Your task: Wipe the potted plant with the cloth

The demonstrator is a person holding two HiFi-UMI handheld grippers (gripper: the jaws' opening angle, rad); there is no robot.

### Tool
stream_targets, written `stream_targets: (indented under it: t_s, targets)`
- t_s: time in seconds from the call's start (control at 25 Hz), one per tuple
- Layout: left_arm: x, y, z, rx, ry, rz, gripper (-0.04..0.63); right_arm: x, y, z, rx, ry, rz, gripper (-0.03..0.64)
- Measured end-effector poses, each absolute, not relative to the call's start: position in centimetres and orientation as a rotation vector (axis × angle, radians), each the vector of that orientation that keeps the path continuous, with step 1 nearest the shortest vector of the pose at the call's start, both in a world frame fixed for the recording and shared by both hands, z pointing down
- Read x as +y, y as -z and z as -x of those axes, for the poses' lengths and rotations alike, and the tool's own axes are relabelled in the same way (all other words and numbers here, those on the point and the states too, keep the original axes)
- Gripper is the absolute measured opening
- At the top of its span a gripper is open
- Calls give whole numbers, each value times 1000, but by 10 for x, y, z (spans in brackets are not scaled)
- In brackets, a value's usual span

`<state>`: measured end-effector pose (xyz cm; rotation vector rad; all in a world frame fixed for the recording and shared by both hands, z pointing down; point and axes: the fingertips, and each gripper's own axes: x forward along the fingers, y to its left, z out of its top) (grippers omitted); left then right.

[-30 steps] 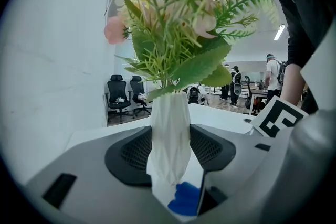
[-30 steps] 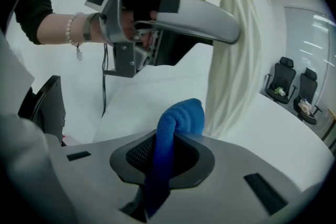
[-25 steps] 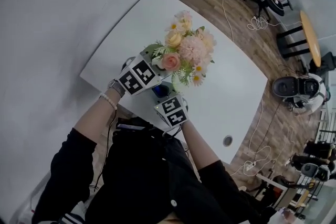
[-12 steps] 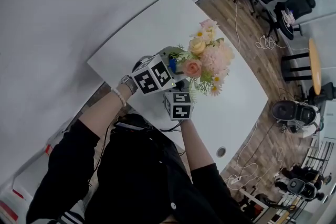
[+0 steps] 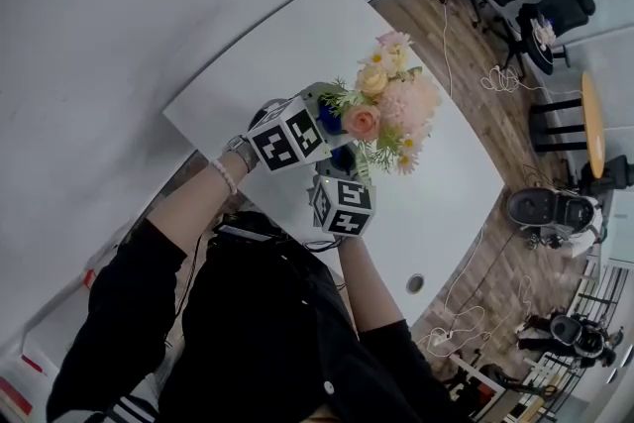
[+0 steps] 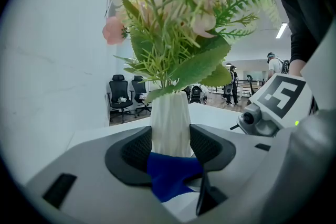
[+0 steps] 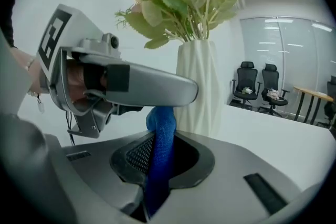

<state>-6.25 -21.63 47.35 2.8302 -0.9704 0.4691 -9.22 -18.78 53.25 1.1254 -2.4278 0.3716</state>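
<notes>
We are steadying the potted plant (image 5: 384, 104) at a white table (image 5: 451, 183). The left gripper (image 6: 169, 150) is clamping the ribbed white vase (image 6: 169, 115) low on its body, one pad pressing on each side. The flowers (image 5: 396, 94) and leaves (image 6: 195, 66) are spreading straight above its jaws. The right gripper (image 7: 163, 160) is pinching the blue cloth (image 7: 163, 131). The cloth is rising out of its jaws in a narrow bunched strip and meeting the foot of the vase just ahead, directly beneath the left gripper's finger.

We are judging the crowding as the main hazard. The two grippers are working almost on top of each other, so a wiping stroke could knock one against the other and jolt the vase.

The cloth is also lying under the vase, between the left gripper's jaws. A pull from the right gripper may therefore drag on the vase instead of sliding over it.

The grip is sitting low while the bouquet is towering above it, so a sideways push could tilt the plant in the pads or make the smooth vase slip. Carried higher, the bunched cloth could catch the leaves above the jaws and tug stems loose.

We cannot tell whether the base is resting on the table, because the grippers are hiding it.
</notes>
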Motion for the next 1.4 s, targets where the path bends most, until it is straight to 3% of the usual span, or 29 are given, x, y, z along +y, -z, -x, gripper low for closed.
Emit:
stream_targets:
  t_s: [0.32,0.88,1.4]
  targets:
    - [-210,-461,69,-965,-483,-2830,236,-180,-494,92,-2480,-359,-1167,78]
    - [-226,-477,58,-924,-491,-2876,236,-191,-522,61,-2446,-330,-1175,78]
    - [-217,-458,41,-972,-496,-2858,238,-164,-523,-9,-2386,-456,-1208,78]
